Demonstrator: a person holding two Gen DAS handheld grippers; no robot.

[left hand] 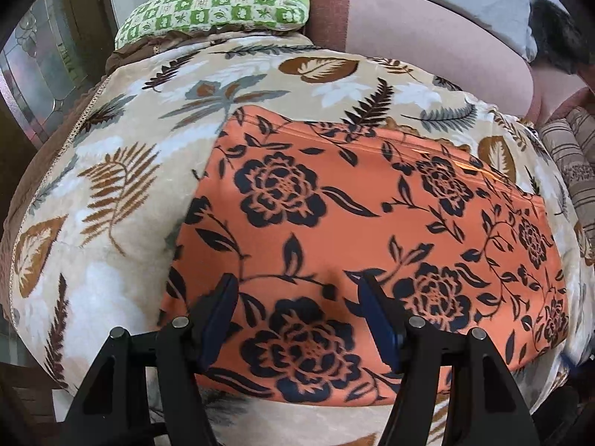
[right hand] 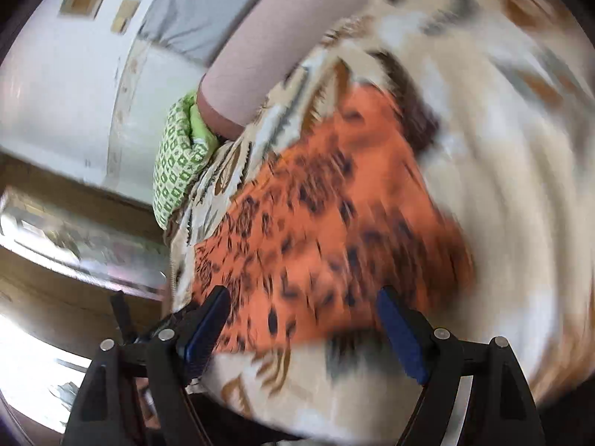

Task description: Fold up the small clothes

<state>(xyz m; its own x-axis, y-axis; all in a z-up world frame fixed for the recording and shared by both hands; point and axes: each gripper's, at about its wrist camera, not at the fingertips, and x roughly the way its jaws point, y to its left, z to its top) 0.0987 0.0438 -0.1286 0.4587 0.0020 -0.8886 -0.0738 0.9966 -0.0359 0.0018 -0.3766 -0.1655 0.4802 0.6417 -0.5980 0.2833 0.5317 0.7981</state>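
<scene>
An orange garment (left hand: 353, 230) with a black flower print lies flat as a folded rectangle on a cream leaf-patterned blanket (left hand: 122, 171). My left gripper (left hand: 297, 290) hovers over the garment's near edge with its jaws open and nothing between the blue pads. In the right wrist view the picture is smeared by motion. There the same orange garment (right hand: 327, 230) shows ahead of my right gripper (right hand: 301, 304), which is open and holds nothing.
A green checked cushion (left hand: 219, 0) lies at the far edge of the blanket, also visible as the cushion (right hand: 178, 160). A pink bolster (left hand: 427, 26) runs along the back. Striped fabric (left hand: 569, 148) sits at the right. A glass door (left hand: 37, 63) is to the left.
</scene>
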